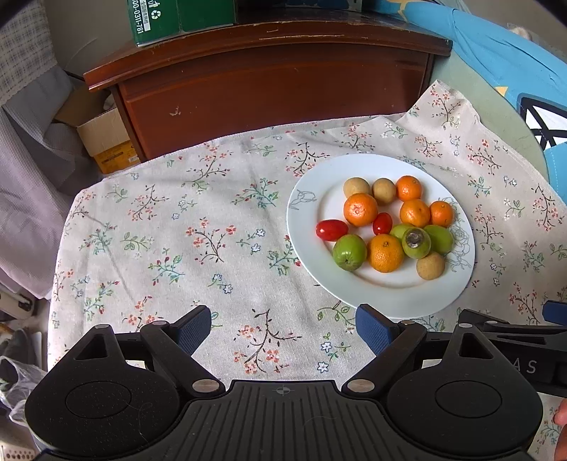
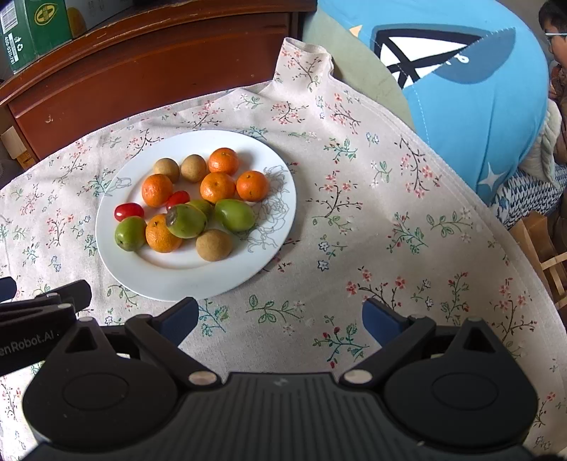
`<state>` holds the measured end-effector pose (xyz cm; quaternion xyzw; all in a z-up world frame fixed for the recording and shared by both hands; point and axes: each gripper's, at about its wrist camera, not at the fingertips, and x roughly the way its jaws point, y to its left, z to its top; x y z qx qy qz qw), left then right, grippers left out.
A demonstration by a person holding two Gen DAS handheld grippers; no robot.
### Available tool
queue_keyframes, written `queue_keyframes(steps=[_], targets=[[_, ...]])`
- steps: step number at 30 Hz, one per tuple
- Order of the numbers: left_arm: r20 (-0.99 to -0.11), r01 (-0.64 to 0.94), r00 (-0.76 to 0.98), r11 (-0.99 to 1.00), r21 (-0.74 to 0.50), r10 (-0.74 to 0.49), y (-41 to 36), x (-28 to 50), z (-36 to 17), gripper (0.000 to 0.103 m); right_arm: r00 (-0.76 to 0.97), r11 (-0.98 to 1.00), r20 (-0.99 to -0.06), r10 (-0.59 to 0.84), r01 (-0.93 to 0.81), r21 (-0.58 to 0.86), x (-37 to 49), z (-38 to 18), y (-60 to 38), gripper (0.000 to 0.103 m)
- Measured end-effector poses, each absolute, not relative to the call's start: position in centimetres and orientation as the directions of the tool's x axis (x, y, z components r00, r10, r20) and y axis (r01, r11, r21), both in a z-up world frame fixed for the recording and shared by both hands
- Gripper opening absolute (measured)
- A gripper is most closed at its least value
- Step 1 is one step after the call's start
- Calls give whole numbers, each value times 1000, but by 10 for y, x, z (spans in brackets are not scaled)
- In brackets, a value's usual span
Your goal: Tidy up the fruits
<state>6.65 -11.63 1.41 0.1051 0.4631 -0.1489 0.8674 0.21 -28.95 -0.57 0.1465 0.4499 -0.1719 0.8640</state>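
Nearest the cameras, the left gripper [image 1: 283,329] and the right gripper [image 2: 280,321] hang side by side over the floral tablecloth [image 1: 170,241], both with jaws spread wide and nothing between the blue pads. Just beyond them sits the white plate [image 2: 177,280], and all visible fruit lies on it, none on the cloth. Near edge: a brown longan [image 2: 214,244], an orange [image 2: 162,234], three or four green jujube-like fruits [image 2: 186,220] in a loose clump. Middle: two cherry tomatoes [image 2: 128,211] at the left. Far side: more oranges [image 2: 217,187] and two more longans [image 2: 193,167]. Kinds are partly grouped but still mixed, with one orange and one longan away from their like. That fits either fruit gathered onto the plate as the finished state, or a pile still to be sorted by kind; the frames don't settle which. Behind stand a wooden cabinet [image 1: 269,88] and a green carton [image 1: 177,17].
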Motion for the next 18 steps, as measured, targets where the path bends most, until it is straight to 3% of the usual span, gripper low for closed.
queue_keyframes(steps=[18], targets=[[-830, 330, 546, 940, 86, -116, -98, 39, 18, 90, 579, 928, -806, -125, 355, 111, -15, -6, -273, 98]])
